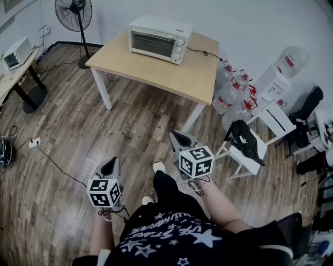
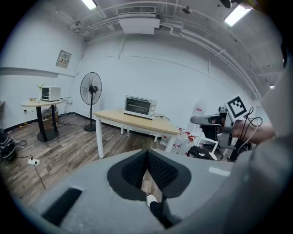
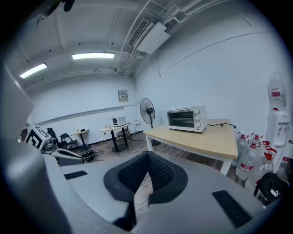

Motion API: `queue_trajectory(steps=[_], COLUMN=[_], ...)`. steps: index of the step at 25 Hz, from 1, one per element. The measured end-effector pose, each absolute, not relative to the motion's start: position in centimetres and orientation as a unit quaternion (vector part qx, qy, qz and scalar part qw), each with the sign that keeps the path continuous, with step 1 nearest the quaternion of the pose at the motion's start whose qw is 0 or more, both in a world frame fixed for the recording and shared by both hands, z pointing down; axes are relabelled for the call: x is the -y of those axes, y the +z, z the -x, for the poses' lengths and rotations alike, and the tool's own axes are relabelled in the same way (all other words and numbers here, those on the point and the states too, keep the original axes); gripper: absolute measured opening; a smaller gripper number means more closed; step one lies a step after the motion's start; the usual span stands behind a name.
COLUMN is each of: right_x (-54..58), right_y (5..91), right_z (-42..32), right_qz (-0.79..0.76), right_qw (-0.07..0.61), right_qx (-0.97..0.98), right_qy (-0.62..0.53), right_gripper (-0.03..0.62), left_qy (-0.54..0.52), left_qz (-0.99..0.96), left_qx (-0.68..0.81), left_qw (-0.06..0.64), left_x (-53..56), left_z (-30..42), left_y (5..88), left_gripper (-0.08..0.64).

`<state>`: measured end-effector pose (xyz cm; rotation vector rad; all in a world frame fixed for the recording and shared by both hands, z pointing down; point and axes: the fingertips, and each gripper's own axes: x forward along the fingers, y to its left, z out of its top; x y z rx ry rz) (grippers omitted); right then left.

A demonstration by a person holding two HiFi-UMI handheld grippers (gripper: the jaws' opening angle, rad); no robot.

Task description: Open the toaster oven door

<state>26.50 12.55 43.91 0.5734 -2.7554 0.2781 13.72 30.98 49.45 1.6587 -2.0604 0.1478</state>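
Note:
A white toaster oven (image 1: pixel 157 39) stands with its glass door closed at the far end of a light wooden table (image 1: pixel 156 70). It also shows ahead in the left gripper view as the toaster oven (image 2: pixel 139 106) and in the right gripper view as the toaster oven (image 3: pixel 185 119). Both grippers are held low over the wooden floor, well short of the table. My left gripper (image 1: pixel 110 164) is shut with nothing in it, its pads meeting at the tips (image 2: pixel 147 154). My right gripper (image 1: pixel 178 136) is shut and empty too, and its tips (image 3: pixel 147 157) point toward the table.
A standing fan (image 1: pixel 75 15) is left of the table. Several water bottles (image 1: pixel 231 93) and a dispenser (image 1: pixel 273 80) stand to its right. A white chair (image 1: pixel 260 145) with a black bag is near my right gripper. A side table (image 1: pixel 15 67) and floor cables (image 1: pixel 36 143) lie left.

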Motion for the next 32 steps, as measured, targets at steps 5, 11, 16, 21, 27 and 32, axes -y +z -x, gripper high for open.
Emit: queue_trajectory(steps=[5,11,16,21,27,32], right_x=[-12.5,-12.4,-11.4,-8.6,-3.5,2.4], right_y=[44.4,43.9,43.3,43.1,44.8,45.6], right_z=[-25.8,-24.9,-23.5,-20.3,-15.9,-12.1], right_qz=[-0.191,-0.190,-0.179,-0.178,-0.175,-0.182], right_qw=[0.163,0.147,0.127,0.107,0.110,0.117], right_qx=[0.963,0.966,0.970,0.971,0.968,0.963], right_qy=[0.095,0.093,0.106,0.122,0.145,0.162], right_gripper=[0.003,0.002,0.003,0.005,0.149,0.193], left_qy=[0.052,0.042,0.037,0.035,0.050,0.065], left_qz=[-0.601,-0.596,-0.591,-0.595,-0.592,-0.594], left_qx=[0.757,0.764,0.773,0.773,0.774,0.771], left_qw=[0.251,0.245,0.225,0.219,0.222,0.219], left_x=[-31.4,-31.6,-30.4,-27.9,-23.5,-17.8], left_z=[-13.7,-12.8,-11.5,-9.3,-5.2,-1.1], left_y=[50.2,49.8,48.3,47.6,48.3,47.9], left_gripper=[0.018,0.018,0.018,0.018,0.018,0.019])
